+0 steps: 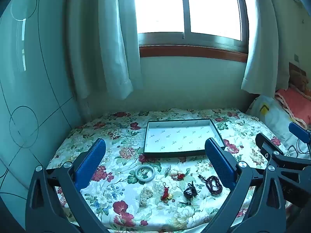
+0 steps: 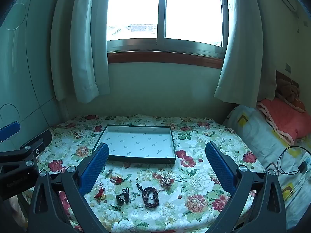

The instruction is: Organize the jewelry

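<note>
A shallow dark-rimmed tray with a pale printed lining lies empty on the floral cloth. In front of it lie a pale jade bangle, a pearl cluster, a red knot charm, a black cord piece, a dark bead strand, a silver brooch and a pearl brooch. My left gripper is open above the jewelry, holding nothing. My right gripper is open too, with nothing between its blue fingers.
The floral cloth covers a table under a window with curtains. A glossy cabinet wall stands at left. A pillow, a pink blanket and a black cable lie at right.
</note>
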